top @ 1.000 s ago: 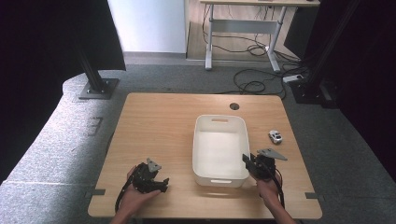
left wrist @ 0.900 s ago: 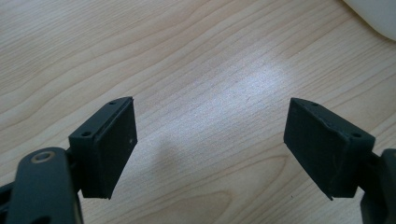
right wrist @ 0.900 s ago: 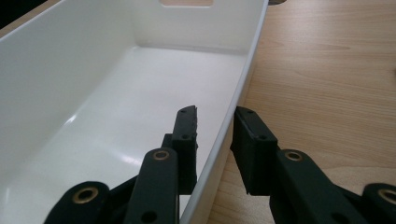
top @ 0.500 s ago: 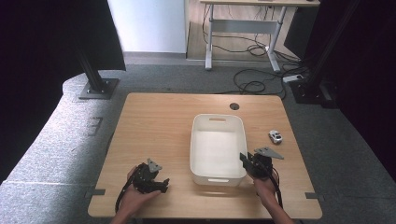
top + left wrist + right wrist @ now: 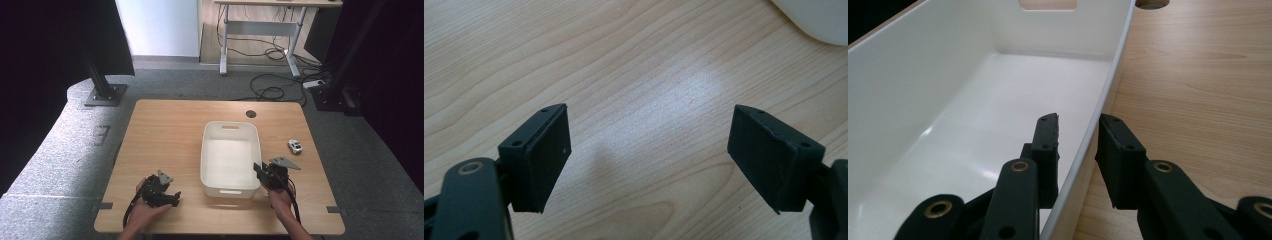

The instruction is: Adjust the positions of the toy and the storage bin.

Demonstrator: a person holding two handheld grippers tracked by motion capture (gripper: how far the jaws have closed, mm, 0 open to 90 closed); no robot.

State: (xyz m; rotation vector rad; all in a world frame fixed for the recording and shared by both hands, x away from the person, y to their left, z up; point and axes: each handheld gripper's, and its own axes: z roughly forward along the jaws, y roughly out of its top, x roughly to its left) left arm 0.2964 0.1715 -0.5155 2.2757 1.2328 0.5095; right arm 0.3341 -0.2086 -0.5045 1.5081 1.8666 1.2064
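Pinching the white plastic bin's [image 5: 998, 100] right wall with my right gripper [image 5: 1078, 145]; my left gripper [image 5: 649, 155] hangs released above the wooden table [image 5: 634, 65].

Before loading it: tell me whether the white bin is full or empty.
Empty: the white bin shows a bare floor in the high and right gripper views.

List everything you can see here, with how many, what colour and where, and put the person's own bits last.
bin: one, white, empty, middle-right of the table.
toy car: one, white and grey, right of the bin, apart from it.
table: one, light wood, with a round hole by its far edge.
desk: one, grey-legged, behind the table.
cables: several, black, on the floor behind.
left gripper: one, black, open over bare wood.
right gripper: one, black, shut on the bin's right wall.
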